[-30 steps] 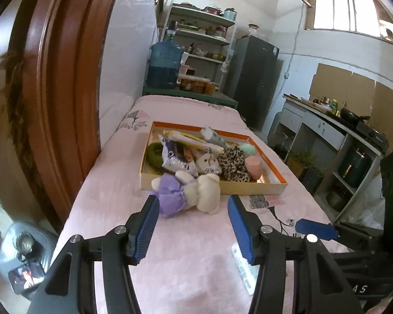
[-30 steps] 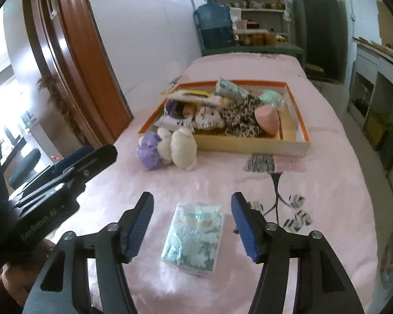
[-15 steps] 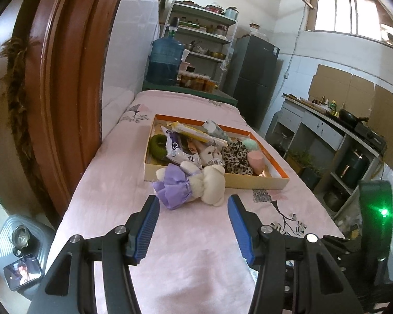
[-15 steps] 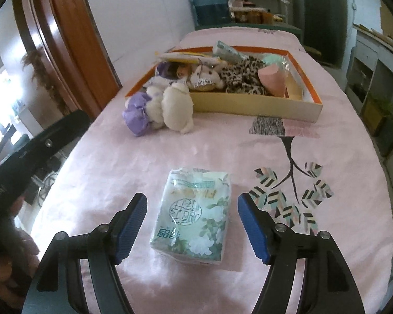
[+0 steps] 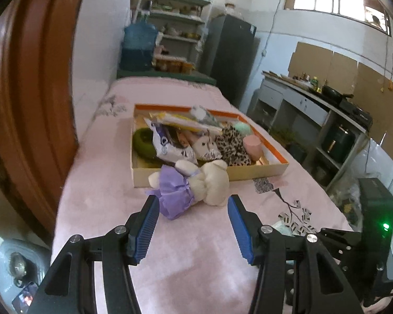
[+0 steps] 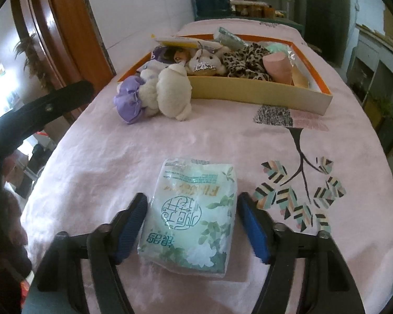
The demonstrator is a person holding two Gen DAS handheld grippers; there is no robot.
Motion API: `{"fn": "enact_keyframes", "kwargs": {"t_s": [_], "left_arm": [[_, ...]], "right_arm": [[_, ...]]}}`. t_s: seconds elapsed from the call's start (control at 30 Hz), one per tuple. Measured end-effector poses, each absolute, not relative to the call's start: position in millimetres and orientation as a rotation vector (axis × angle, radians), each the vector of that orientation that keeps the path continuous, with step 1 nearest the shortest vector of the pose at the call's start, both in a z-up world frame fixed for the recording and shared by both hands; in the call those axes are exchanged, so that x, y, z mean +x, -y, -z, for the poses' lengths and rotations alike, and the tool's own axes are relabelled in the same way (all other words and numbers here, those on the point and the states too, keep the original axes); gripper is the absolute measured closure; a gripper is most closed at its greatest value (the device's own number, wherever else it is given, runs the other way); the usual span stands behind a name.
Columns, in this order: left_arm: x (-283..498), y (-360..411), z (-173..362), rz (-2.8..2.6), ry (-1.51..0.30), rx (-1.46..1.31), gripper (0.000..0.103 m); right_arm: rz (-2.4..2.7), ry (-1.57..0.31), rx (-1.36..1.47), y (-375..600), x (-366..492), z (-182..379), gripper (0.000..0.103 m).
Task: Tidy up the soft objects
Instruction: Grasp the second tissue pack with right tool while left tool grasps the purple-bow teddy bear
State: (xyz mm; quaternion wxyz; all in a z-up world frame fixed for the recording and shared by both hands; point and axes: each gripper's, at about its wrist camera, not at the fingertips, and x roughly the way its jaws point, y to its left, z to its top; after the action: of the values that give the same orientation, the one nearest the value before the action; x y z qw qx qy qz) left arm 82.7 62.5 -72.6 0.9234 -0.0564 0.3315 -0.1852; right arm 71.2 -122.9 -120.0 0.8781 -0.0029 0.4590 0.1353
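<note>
A cream plush bear in a purple dress point(image 5: 191, 187) lies on the pink cloth against the front wall of an orange-rimmed cardboard tray point(image 5: 259, 172). It also shows in the right wrist view point(image 6: 157, 91). My left gripper point(image 5: 192, 226) is open, just short of the bear. A green-white tissue pack point(image 6: 191, 217) lies flat on the cloth. My right gripper point(image 6: 192, 225) is open, its jaws on either side of the pack without squeezing it. The tray point(image 6: 249, 94) holds several soft items.
The pink cloth table point(image 6: 249, 141) has a wooden door frame point(image 5: 31, 104) on the left. A counter with shelves point(image 5: 314, 120) stands to the right, and a water jug and shelving point(image 5: 141, 44) at the far end. The right gripper's body point(image 5: 359, 248) shows low right.
Both grippers moved forward. The left one closed in on the purple-dressed bear. The right one came down so its open jaws now straddle the tissue pack.
</note>
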Motion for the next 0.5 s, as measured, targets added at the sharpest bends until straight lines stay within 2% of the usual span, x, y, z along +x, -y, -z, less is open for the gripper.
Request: {"fn": "enact_keyframes", "kwargs": {"t_s": [0.5], "left_arm": [[158.9,-71.5,112.8,0.472,-0.853,-0.165,0.047]], "right_arm": [[-0.334,-0.953,0.045,131.5,81.3,120.0,0.05]]}}
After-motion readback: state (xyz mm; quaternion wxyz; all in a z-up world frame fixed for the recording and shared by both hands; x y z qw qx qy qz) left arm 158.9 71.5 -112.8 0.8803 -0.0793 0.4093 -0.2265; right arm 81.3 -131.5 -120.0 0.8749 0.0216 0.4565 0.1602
